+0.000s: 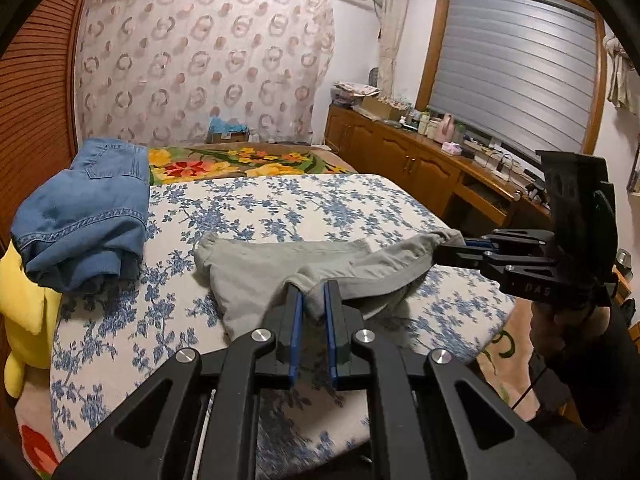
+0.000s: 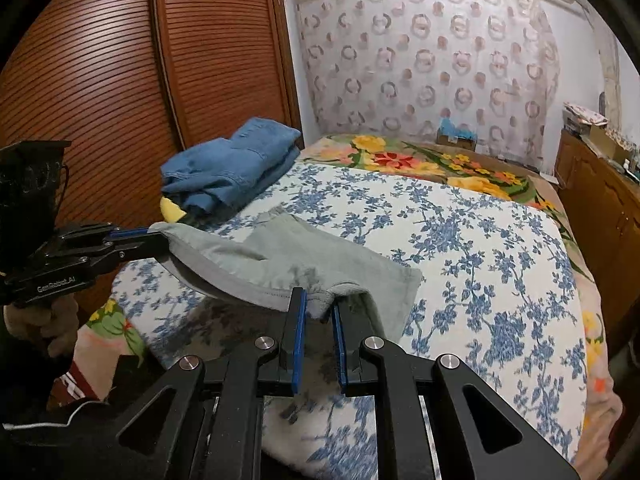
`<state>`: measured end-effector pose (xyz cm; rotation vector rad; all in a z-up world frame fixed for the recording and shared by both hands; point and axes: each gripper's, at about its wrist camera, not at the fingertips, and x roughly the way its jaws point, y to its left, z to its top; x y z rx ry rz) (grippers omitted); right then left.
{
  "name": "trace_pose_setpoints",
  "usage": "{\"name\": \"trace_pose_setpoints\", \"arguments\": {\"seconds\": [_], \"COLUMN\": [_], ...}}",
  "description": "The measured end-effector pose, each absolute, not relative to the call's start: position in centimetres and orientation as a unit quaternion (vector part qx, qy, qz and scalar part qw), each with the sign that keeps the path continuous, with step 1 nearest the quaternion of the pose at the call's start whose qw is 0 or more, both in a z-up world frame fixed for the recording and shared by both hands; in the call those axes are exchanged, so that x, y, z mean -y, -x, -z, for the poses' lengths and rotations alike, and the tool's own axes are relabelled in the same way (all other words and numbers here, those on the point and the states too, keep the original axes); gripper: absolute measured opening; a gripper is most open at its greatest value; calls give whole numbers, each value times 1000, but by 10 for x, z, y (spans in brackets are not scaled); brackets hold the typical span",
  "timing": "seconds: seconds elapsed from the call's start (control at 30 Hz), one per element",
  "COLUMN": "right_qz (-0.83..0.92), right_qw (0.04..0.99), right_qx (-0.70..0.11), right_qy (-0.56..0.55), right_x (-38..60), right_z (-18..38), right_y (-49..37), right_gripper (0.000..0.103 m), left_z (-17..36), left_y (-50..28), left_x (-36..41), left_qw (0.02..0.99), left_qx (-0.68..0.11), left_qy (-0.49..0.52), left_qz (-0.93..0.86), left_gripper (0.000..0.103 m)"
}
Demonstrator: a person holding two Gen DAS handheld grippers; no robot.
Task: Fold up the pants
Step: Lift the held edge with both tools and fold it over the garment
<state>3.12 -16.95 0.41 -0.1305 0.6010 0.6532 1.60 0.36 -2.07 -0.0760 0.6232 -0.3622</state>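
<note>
Grey-green pants (image 1: 256,276) (image 2: 304,256) lie partly folded on the blue-flowered sheet (image 1: 320,204) (image 2: 480,248). My left gripper (image 1: 313,292) is shut on one near corner of the cloth, which bunches between its blue pads. It shows from the side in the right wrist view as the left gripper (image 2: 160,236), gripping the pants' left end. My right gripper (image 2: 320,300) is shut on the other near corner, seen from the left wrist view as the right gripper (image 1: 440,250). The held edge hangs lifted off the bed between the two grippers; the far part rests on the sheet.
Folded blue jeans (image 1: 88,216) (image 2: 236,168) sit at the bed's far left over a yellow plush toy (image 1: 24,304). A flowered blanket (image 1: 248,160) covers the bed's far end. A louvred wooden wardrobe (image 2: 120,80) stands left, a cluttered wooden sideboard (image 1: 420,156) right.
</note>
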Motion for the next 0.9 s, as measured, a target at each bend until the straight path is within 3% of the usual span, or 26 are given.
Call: {"name": "trace_pose_setpoints", "arguments": {"seconds": [0.9], "right_qz": [-288], "right_qw": [895], "right_qx": [-333], "right_qy": [74], "right_x": [118], "right_z": [32], "right_y": [-129], "right_gripper": [13], "left_z": [47], "left_y": [-97], "left_x": [-17], "left_qw": [930], "left_qx": [-341], "left_qy": [38], "left_qz": [135], "left_gripper": [11]}}
